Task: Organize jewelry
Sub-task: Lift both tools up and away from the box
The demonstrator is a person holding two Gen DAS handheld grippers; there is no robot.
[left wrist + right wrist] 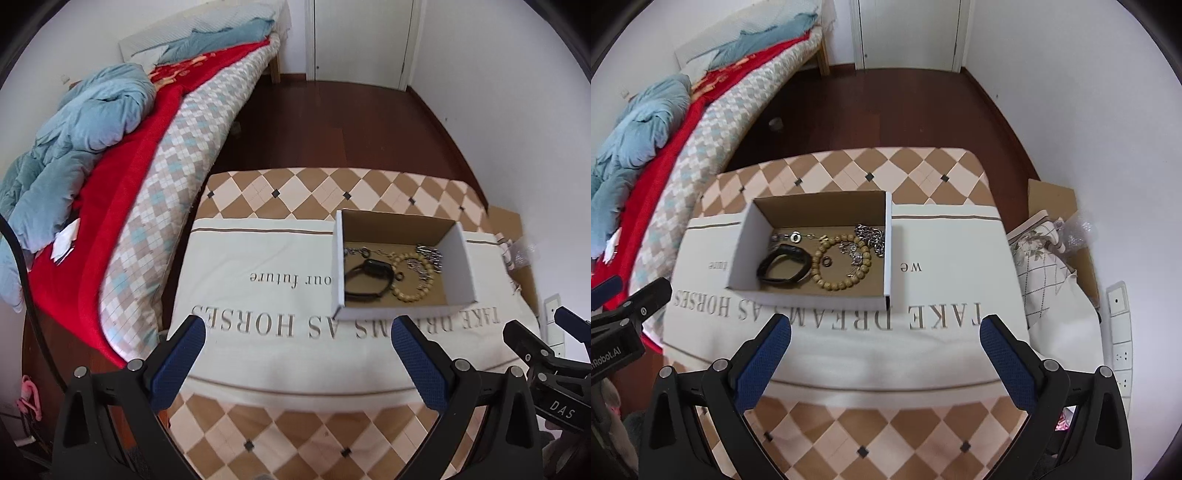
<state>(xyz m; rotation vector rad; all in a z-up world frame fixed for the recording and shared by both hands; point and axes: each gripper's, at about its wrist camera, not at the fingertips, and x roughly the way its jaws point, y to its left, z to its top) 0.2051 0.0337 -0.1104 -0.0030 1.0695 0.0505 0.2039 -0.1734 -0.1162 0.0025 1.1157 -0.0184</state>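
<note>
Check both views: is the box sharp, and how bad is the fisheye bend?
Left wrist view: box sharp; strong fisheye bend, dark corners, blur low on the bed. Right wrist view: box and beads crisp; even light, no glare.

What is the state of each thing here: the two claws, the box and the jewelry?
Left claw: open, empty.
Right claw: open, empty.
Box: open, no lid, upright on the cloth.
Wristband: in the box, lying flat.
Bead bracelet: in the box, flat.
Chain: in the box, heaped.
</note>
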